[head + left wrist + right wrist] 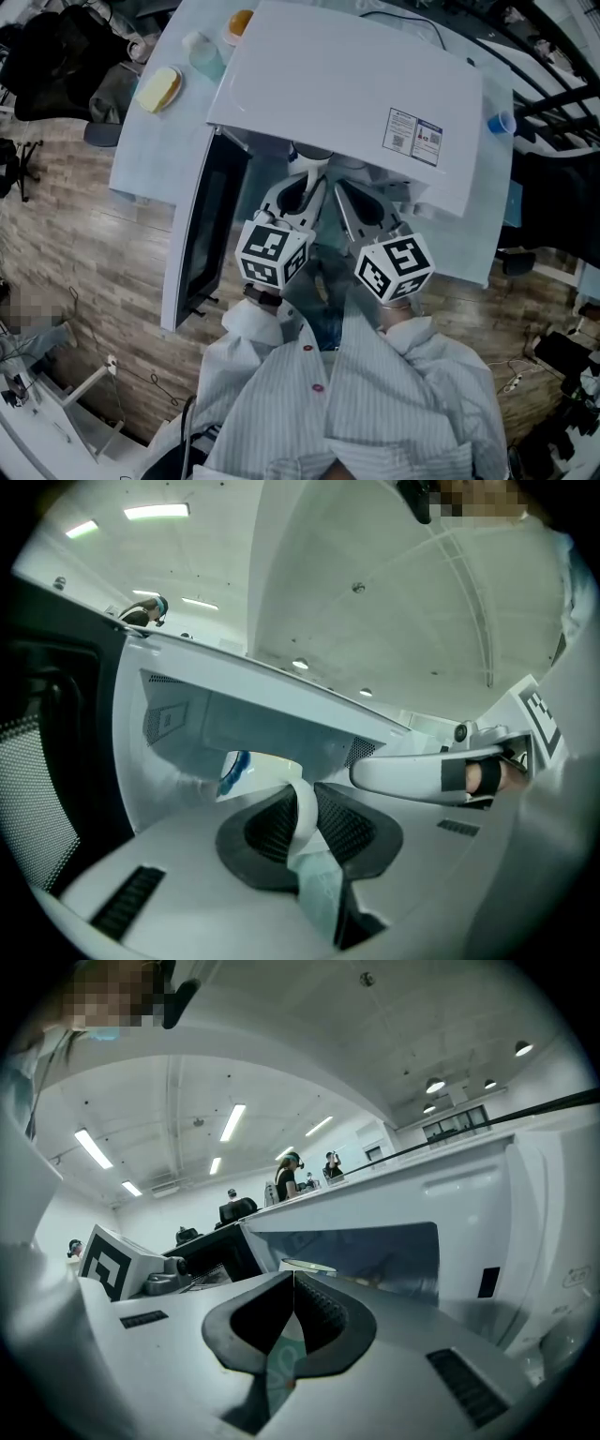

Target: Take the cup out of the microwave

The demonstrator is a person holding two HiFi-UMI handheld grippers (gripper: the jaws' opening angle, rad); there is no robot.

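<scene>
A white microwave stands on the table with its door swung open to the left. In the left gripper view a white paper cup with a blue mark sits at the mouth of the cavity. My left gripper is shut on its near wall, one jaw inside the rim and one outside. In the head view the left gripper reaches under the microwave's front edge, where the cup's rim just shows. My right gripper hangs beside it, jaws touching, holding nothing, facing the cavity and its glass plate.
Behind the microwave the table holds a yellow object, a pale cup and an orange-topped container; a blue cup stands at the right. The open door blocks the left side. Several people stand far off in the right gripper view.
</scene>
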